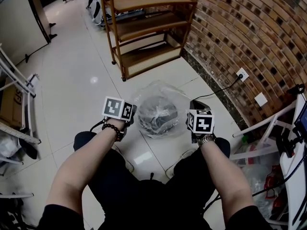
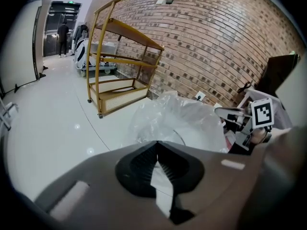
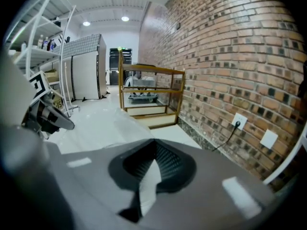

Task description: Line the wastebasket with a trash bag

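A dark wastebasket [image 1: 157, 115] stands on the tiled floor, draped in a clear trash bag [image 1: 160, 92] that billows over it. My left gripper [image 1: 134, 113] is at the bag's left edge and my right gripper [image 1: 193, 105] at its right edge, both level with the basket's sides. In the left gripper view the jaws [image 2: 156, 145] are shut with a strip of film between them, and the bag [image 2: 184, 121] bulges just beyond. The right gripper [image 3: 153, 143] is likewise shut on pale film. The basket's rim is hidden under the plastic.
A wooden shelf trolley [image 1: 148, 28] stands behind the basket by the brick wall [image 1: 249, 28]. A wall socket [image 1: 242, 74] with a cable is at the right. White racks [image 1: 19, 95] stand at the left, and a white frame [image 1: 268, 128] with bags at the right.
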A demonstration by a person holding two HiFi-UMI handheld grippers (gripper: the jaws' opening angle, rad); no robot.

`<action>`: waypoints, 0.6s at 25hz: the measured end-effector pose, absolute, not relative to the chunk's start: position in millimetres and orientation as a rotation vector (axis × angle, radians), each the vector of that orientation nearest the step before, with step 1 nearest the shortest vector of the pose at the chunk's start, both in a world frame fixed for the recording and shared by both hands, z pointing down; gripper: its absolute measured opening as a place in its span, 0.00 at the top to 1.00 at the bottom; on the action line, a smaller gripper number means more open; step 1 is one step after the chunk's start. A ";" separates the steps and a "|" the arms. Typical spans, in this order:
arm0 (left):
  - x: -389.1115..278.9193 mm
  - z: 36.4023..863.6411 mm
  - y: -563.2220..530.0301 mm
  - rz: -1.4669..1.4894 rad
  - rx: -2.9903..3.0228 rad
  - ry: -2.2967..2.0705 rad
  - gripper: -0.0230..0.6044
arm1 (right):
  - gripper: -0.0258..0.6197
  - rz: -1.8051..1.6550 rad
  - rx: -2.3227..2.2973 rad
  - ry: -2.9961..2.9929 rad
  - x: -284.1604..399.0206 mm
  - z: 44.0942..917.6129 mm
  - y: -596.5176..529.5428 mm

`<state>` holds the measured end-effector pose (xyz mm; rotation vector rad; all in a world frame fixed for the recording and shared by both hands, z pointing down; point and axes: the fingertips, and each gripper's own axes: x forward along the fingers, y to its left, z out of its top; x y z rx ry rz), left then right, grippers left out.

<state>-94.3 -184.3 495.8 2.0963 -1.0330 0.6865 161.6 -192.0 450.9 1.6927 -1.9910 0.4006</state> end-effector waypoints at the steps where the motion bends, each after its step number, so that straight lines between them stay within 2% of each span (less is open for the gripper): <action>1: -94.7 495.5 -184.8 0.686 2.099 -1.036 0.96 | 0.96 0.387 1.701 -1.994 162.7 450.0 -192.7; 8: -94.0 497.9 -191.5 0.697 2.116 -1.051 0.96 | 0.96 0.338 1.742 -2.010 169.3 452.8 -197.9; 15: -95.1 526.2 -191.8 0.755 2.072 -1.029 0.95 | 0.95 0.396 1.677 -1.951 171.0 495.2 -197.6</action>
